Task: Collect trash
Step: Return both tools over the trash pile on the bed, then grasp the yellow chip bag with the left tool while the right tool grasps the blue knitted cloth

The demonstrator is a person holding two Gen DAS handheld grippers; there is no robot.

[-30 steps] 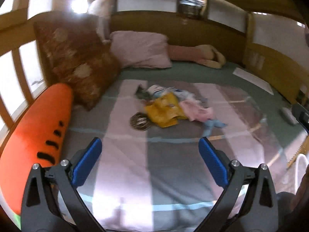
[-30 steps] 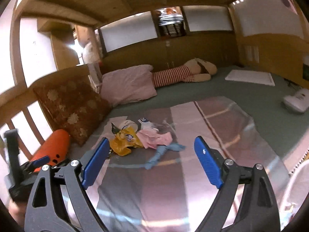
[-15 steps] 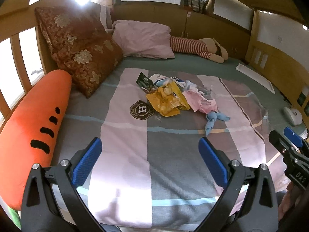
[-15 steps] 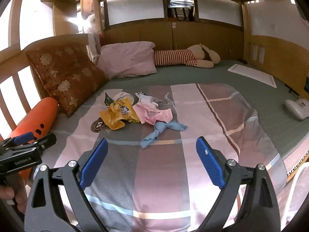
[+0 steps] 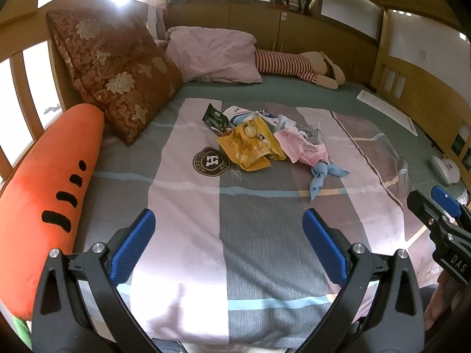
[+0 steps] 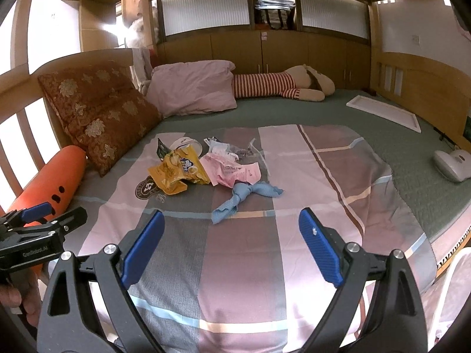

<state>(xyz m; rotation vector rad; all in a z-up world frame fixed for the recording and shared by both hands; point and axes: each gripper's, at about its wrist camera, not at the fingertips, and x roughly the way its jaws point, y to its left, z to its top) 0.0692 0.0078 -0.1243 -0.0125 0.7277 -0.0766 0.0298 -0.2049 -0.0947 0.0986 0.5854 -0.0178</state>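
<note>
Both claws spread, empty: left claw [image 5: 228, 245], right claw [image 6: 231, 242]. Badge print [image 5: 211, 161] unobstructed only from left wrist.

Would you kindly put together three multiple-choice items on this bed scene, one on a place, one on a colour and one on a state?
1. Where does the knotted cloth lie relative to the trash pile?
A. on the pile's near edge, toward the grippers
B. behind the pile, by the pillows
C. on the carrot cushion

2. What colour is the big crumpled snack bag?
A. green
B. yellow
C. white

3. How do the left gripper and right gripper stand?
A. both shut on trash
B. one shut on the cloth
C. both open and empty

Answers: 1 A, the blue cloth lies nearest the grippers in both views; 2 B, it shows yellow in both views; 3 C, the blue pads stand wide apart over bare bedcover.
</note>
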